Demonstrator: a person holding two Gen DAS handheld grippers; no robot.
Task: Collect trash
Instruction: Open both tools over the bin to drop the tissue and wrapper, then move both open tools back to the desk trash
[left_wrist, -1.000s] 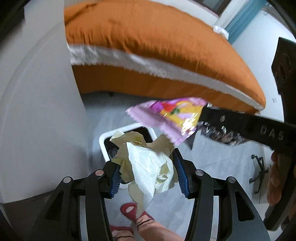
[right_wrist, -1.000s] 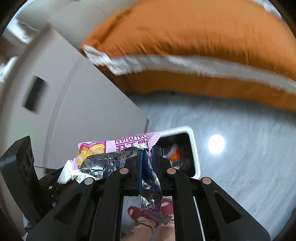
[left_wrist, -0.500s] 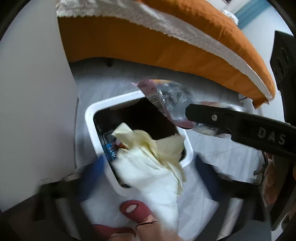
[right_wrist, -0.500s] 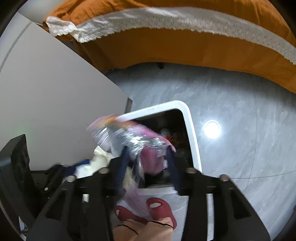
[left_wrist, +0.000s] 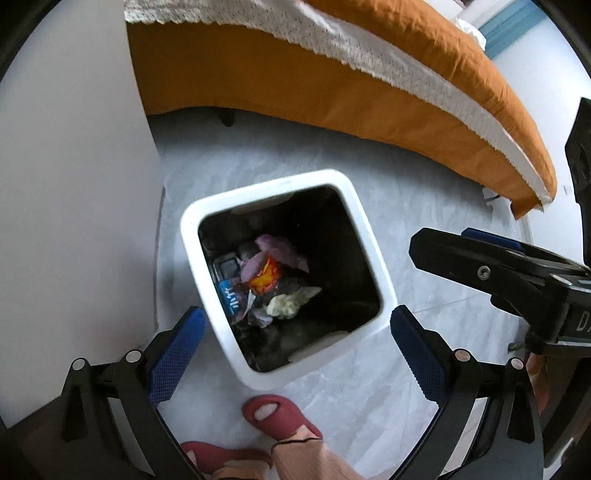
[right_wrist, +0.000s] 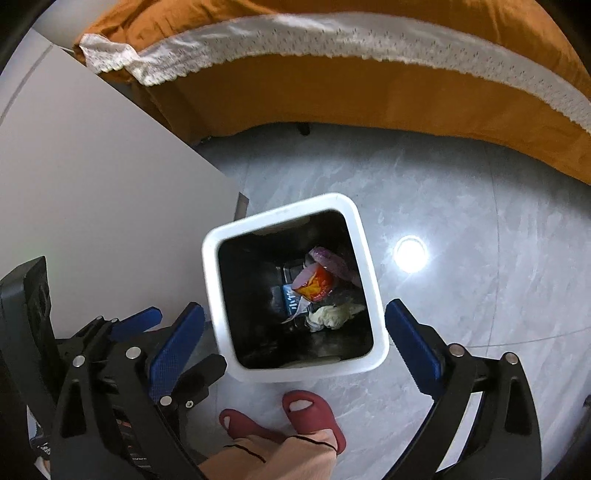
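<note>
Left wrist view looks almost straight down into the white bin (left_wrist: 364, 236), and your left gripper (left_wrist: 295, 332) hangs over it with its blue pads spread wide, one at each side of the bin's near corner and nothing between them. Down on the dark liner lies the trash: the crumpled cream paper (left_wrist: 290, 302), a purple and orange snack wrapper (left_wrist: 264, 271) just beside it, and a blue packet (left_wrist: 231, 297) against the left wall. Your right gripper (left_wrist: 480, 258) reaches in from the right edge of this view, above the floor beside the bin.

From the right wrist view, your right gripper (right_wrist: 295, 330) is opening over the same bin (right_wrist: 364, 240), jaws already wide and empty (the pads frame the bin's near rim). The snack wrapper (right_wrist: 317, 282) and the cream paper (right_wrist: 330, 315) rest at the bottom, touching or nearly so. Your left gripper (right_wrist: 147, 321) shows at the lower left. Red slippers (right_wrist: 312, 411) stand on the grey floor (right_wrist: 461, 206) just short of the bin, and an orange-covered bed (right_wrist: 369, 88) with a white lace band runs across the top.
</note>
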